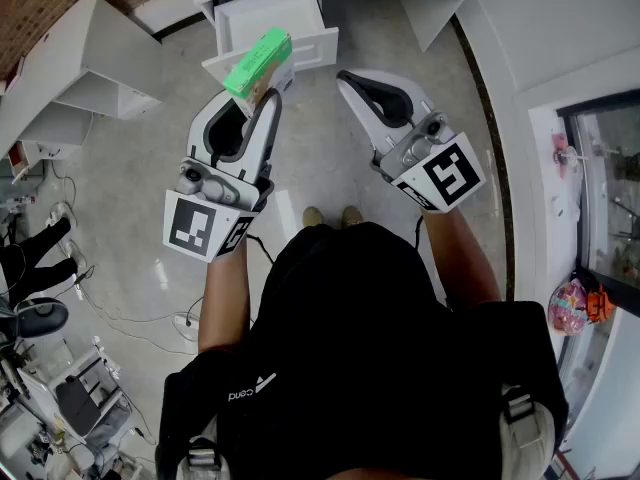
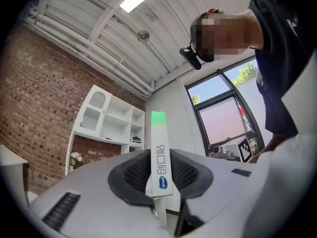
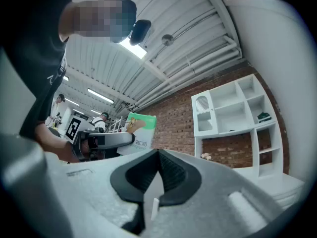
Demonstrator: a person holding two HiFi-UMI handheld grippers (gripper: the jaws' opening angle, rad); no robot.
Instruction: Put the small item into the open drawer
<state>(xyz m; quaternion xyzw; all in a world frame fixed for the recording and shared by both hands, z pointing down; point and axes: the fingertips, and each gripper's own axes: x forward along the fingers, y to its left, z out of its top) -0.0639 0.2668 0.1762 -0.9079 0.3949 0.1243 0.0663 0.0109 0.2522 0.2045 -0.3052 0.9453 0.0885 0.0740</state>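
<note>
My left gripper [image 1: 250, 103]: jaws clamped on green-and-white box [image 1: 258, 62], which sticks out past the tips. My right gripper [image 1: 347, 78]: jaws pressed together, nothing between. Open drawer [image 1: 315, 46] lies beyond both tips.

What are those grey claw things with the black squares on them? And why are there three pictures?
Those are two grabbers that a person holds, one in each hand; there is no robot. The head view comes from a camera on the person's head, looking down at the grey floor. The other two come from small cameras riding on each grabber, looking along its jaws. The left gripper pinches a small green and white box; the left gripper view shows that box standing between its jaws. The right gripper is shut with nothing in it. Ahead is a white open drawer, where the box should go; it is not in yet.
</note>
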